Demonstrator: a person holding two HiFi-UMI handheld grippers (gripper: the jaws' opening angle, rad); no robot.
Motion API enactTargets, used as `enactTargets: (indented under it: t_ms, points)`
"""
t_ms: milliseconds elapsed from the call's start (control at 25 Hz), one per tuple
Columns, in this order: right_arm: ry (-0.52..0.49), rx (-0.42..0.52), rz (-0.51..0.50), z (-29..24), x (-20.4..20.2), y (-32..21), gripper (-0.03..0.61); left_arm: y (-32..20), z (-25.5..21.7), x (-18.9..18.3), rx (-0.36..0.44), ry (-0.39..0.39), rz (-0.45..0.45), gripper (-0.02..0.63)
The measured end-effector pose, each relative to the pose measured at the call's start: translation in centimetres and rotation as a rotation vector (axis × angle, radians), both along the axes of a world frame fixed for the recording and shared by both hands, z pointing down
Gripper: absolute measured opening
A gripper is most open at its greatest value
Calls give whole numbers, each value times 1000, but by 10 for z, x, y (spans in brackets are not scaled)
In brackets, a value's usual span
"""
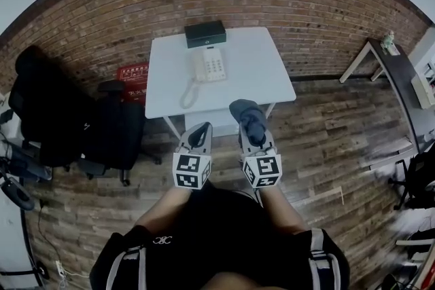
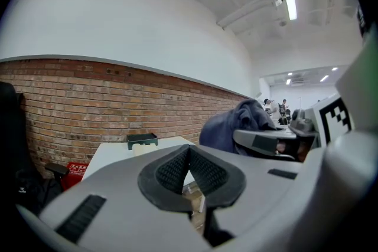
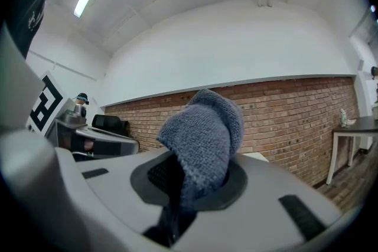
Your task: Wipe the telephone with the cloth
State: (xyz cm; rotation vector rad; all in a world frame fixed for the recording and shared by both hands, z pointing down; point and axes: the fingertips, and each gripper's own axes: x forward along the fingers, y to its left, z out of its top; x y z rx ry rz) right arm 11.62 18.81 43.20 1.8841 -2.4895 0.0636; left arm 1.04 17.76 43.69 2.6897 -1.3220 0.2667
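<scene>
A cream telephone (image 1: 208,65) with a coiled cord sits on the white table (image 1: 255,71), towards its back middle. My right gripper (image 1: 254,139) is shut on a blue-grey knitted cloth (image 1: 249,118), which bulges up out of the jaws (image 3: 204,137). It hangs off the table's front edge, short of the telephone. My left gripper (image 1: 200,138) is beside it, shut with nothing in it; its black pads (image 2: 190,171) meet. Both are held close to the person's body. In the left gripper view the cloth (image 2: 236,124) shows at the right.
A dark green box (image 1: 205,33) stands at the table's back edge, behind the telephone. Black office chairs (image 1: 75,122) sit to the left. A red crate (image 1: 134,81) lies by the brick wall. A grey side table (image 1: 401,85) stands at the right.
</scene>
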Motion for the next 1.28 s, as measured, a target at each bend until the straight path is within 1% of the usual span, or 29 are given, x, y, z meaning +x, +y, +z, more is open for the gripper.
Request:
enactTargets:
  t_ms: [200, 360, 560, 760, 920, 1280]
  points:
    - [5, -12, -11, 6, 8, -6, 37, -10, 2, 11, 6, -8, 1, -5]
    - [7, -26, -15, 14, 11, -19, 37, -25, 12, 17, 0, 3, 6, -5]
    - [24, -43, -36, 21, 12, -49, 37, -58, 21, 19, -12, 25, -6, -5]
    - [32, -60, -50, 29, 11, -93, 37, -101, 29, 18, -28, 50, -27, -5]
    - [32, -84, -60, 36, 10, -137, 37, -142, 40, 16, -69, 56, -46, -5]
    - [41, -128, -89, 37, 12, -234, 37, -236, 42, 14, -109, 66, -83, -5]
